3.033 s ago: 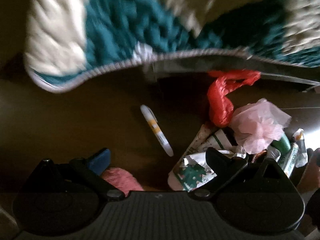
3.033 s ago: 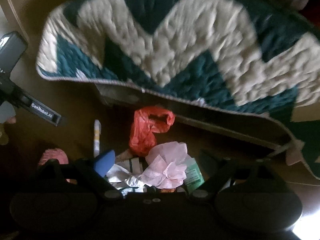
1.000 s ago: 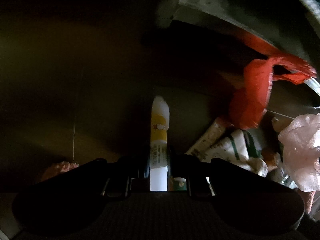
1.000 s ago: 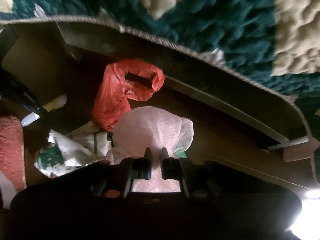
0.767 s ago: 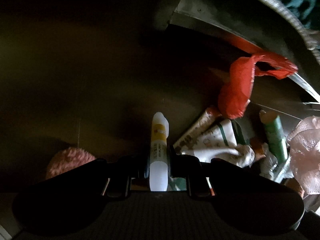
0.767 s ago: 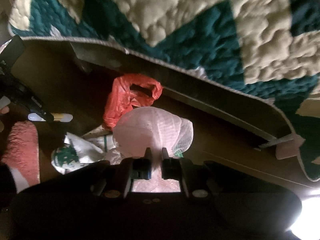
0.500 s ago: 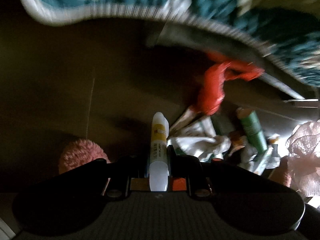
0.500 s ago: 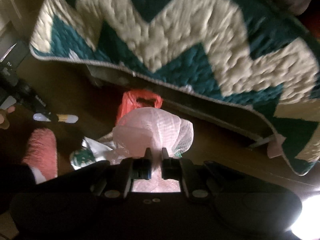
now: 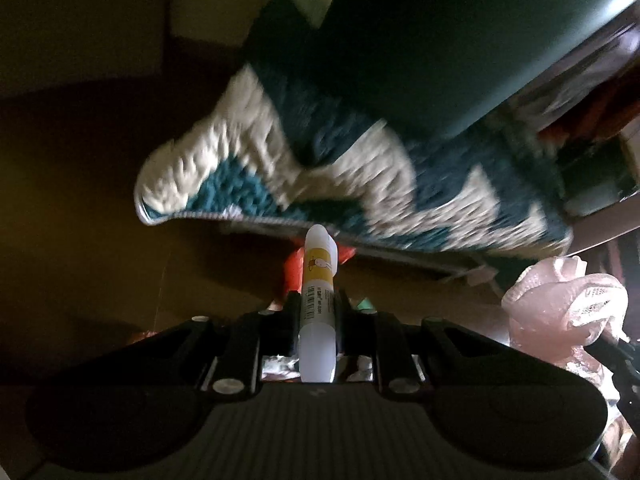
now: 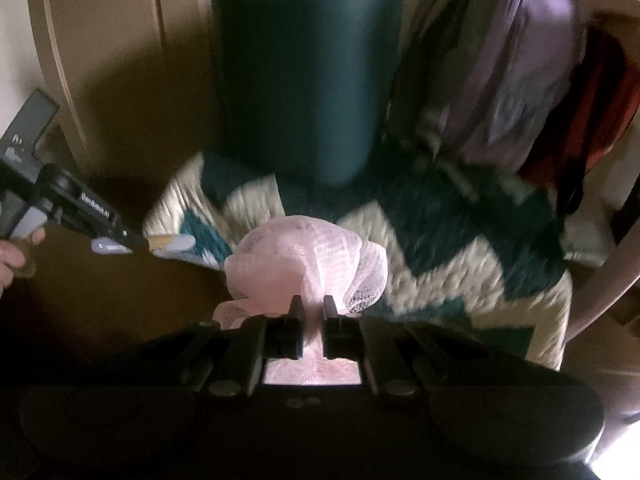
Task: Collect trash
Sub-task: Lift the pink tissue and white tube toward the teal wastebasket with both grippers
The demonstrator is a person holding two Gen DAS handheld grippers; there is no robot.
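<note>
A teal-and-cream quilt [image 10: 440,248] drapes across the middle; a dark green bin [image 10: 304,72] stands at twelve o'clock, a lilac backpack [image 10: 520,72] at two.

A dark brown floor [image 9: 100,208] carries a teal and cream zigzag quilt [image 9: 360,184]. A red plastic bag [image 9: 294,270] lies on the floor just beside the quilt's near edge

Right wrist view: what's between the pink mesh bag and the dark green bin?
Only the teal-and-cream quilt lies between the pink mesh bag and the dark green bin.
</note>
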